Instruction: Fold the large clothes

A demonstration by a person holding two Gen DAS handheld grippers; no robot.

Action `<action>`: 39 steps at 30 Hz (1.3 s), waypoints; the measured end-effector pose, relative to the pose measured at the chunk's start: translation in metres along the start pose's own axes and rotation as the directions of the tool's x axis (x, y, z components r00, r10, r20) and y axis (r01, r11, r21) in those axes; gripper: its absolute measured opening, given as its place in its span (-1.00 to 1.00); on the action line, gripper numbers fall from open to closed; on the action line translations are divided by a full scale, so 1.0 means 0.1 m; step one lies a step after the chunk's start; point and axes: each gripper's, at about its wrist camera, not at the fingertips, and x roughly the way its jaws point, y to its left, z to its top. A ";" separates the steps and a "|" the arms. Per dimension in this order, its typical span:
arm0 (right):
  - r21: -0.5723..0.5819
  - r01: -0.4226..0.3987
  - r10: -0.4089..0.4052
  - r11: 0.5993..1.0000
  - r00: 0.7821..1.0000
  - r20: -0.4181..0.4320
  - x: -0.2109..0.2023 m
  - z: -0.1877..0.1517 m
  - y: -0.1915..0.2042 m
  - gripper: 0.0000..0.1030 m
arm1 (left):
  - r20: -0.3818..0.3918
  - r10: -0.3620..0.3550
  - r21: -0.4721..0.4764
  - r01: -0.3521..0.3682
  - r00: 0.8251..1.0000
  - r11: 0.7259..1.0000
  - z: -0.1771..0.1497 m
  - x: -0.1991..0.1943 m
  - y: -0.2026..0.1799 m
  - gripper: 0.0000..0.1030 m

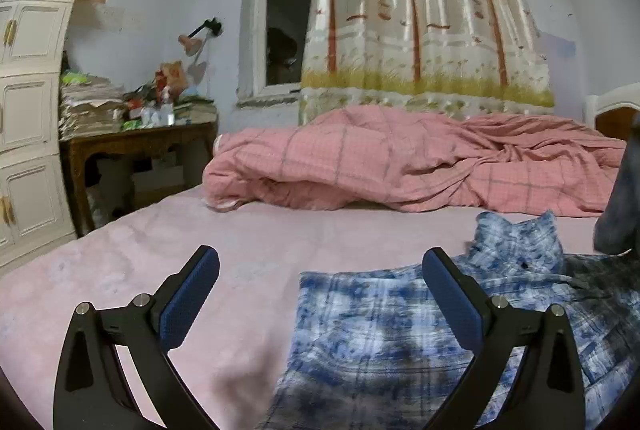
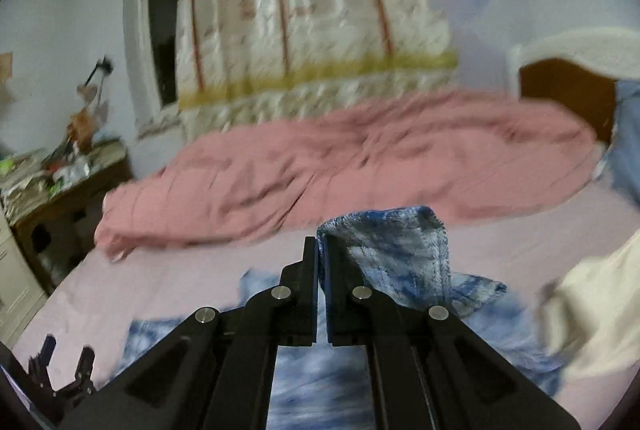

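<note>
The right wrist view is smeared with blur, so the pink quilt (image 2: 340,166) and the tree-print curtain (image 2: 312,22) lose their detail, and a cream-coloured thing (image 2: 592,318) at its right edge cannot be identified. In the left wrist view a dark blurred shape (image 1: 618,198) is cut off by the right rim. Only the right wrist view shows the right gripper (image 2: 320,258), its jaws clenched on a raised fold of the blue and white plaid shirt (image 2: 400,250), with the left gripper (image 2: 66,358) small in the lower left corner. Only the left wrist view shows the cluttered wooden bench (image 1: 136,142) sharply, the white cabinet (image 1: 28,118), and the left gripper (image 1: 320,262) with its jaws released wide, holding nothing. The shirt (image 1: 380,342) lies on the pink bed (image 1: 160,250), partly flat, mottled, its collar end rumpled.
</note>
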 end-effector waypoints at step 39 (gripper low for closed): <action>0.058 0.156 -0.144 0.986 0.975 -0.172 -0.14 -0.54 -1.87 0.04 | -0.134 -0.266 0.175 0.287 0.955 0.942 0.00 -0.39 -1.27 0.96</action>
